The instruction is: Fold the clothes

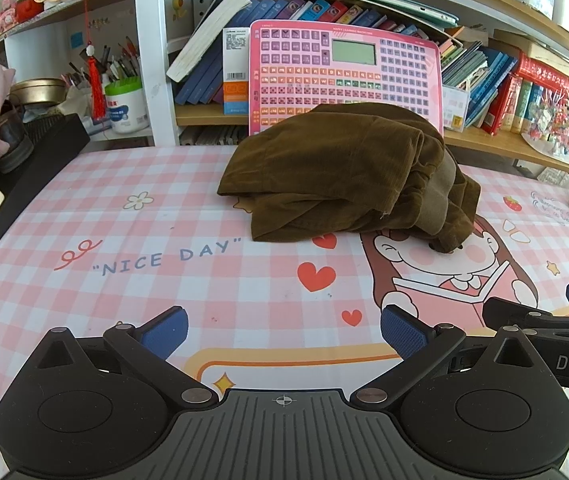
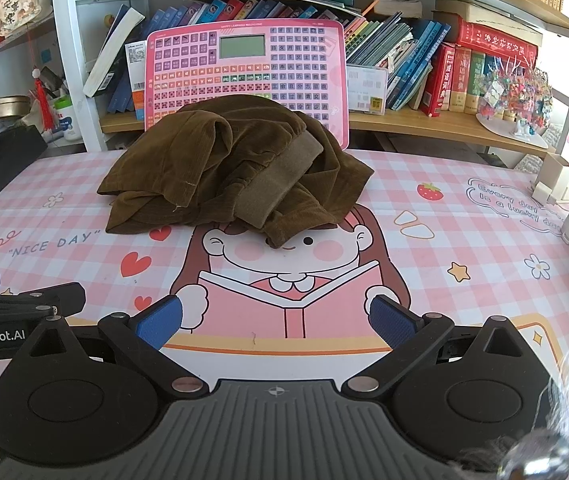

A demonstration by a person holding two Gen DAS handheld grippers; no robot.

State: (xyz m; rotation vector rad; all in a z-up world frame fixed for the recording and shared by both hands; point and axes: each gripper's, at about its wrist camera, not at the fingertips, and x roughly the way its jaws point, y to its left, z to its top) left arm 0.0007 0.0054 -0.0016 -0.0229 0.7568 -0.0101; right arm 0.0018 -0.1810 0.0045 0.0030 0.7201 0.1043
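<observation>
— Corduroy trousers (image 1: 348, 172), brown, lie heaped near the far edge of the pink checked tablecloth (image 1: 84, 208), just before the pink keyboard toy (image 1: 344, 76).

— And the tongs?

— Left gripper (image 1: 284, 334) spread wide, holding nothing. Right gripper (image 2: 276, 322) spread too, hovering at the near edge, well apart from the heap.

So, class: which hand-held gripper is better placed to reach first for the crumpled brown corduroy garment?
Probably the right hand-held gripper: the crumpled brown corduroy garment lies nearly straight ahead of its open fingers. From the left hand-held gripper, also open, the garment sits off to the right.
</observation>
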